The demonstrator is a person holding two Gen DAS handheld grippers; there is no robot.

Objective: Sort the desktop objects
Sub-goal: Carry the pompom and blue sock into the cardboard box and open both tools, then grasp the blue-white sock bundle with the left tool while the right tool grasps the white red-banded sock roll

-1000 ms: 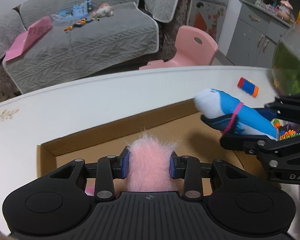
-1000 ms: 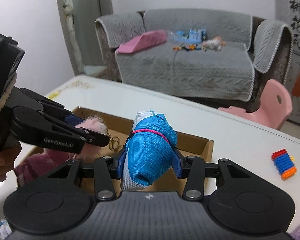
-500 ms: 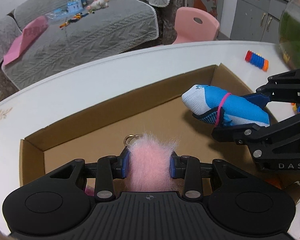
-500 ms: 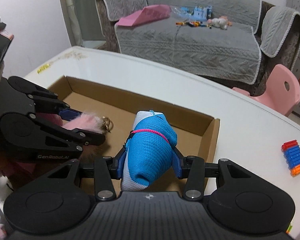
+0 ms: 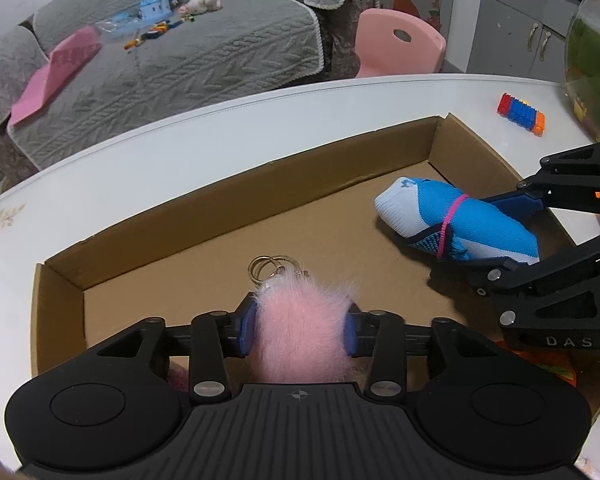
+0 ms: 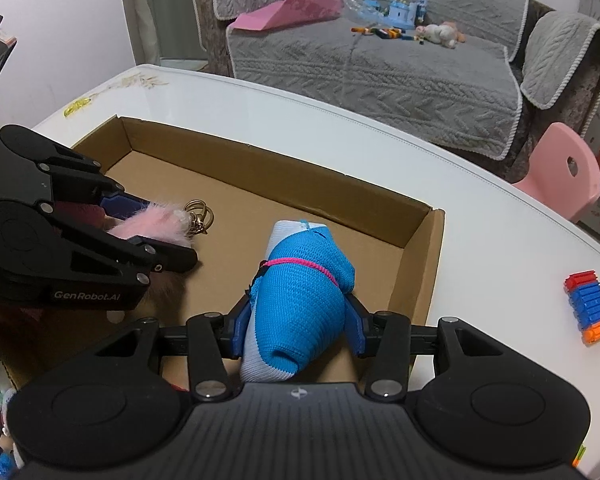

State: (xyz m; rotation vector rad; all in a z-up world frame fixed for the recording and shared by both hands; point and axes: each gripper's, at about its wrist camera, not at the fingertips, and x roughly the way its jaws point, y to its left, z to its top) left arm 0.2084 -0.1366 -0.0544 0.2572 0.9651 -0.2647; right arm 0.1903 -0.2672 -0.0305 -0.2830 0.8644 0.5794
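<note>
A shallow cardboard box [image 5: 220, 216] [image 6: 280, 172] lies on the white table. My left gripper [image 5: 298, 320] [image 6: 164, 232] is low inside its left part. Its jaws are opening around a pink fluffy pom-pom keychain [image 5: 300, 340] [image 6: 152, 220], and the fur still fills the gap between the pads. The keychain's metal rings [image 5: 266, 266] [image 6: 199, 212] touch the box floor. My right gripper [image 6: 298, 316] [image 5: 468, 240] is shut on a rolled blue and white sock [image 6: 300, 292] [image 5: 420, 212] tied with a pink band, low over the box's right part.
A stack of red, blue and orange bricks [image 5: 520, 114] [image 6: 590, 306] lies on the table right of the box. A glass bowl [image 5: 592, 60] stands at the far right. More fluffy things [image 6: 168, 292] lie under the left gripper. A pink chair [image 5: 400, 48] and a grey sofa stand beyond the table.
Both grippers have sunk into the box with their loads and tilted further down. The left jaws stand slightly wider around the pom-pom, and its rings now show on the box floor.
</note>
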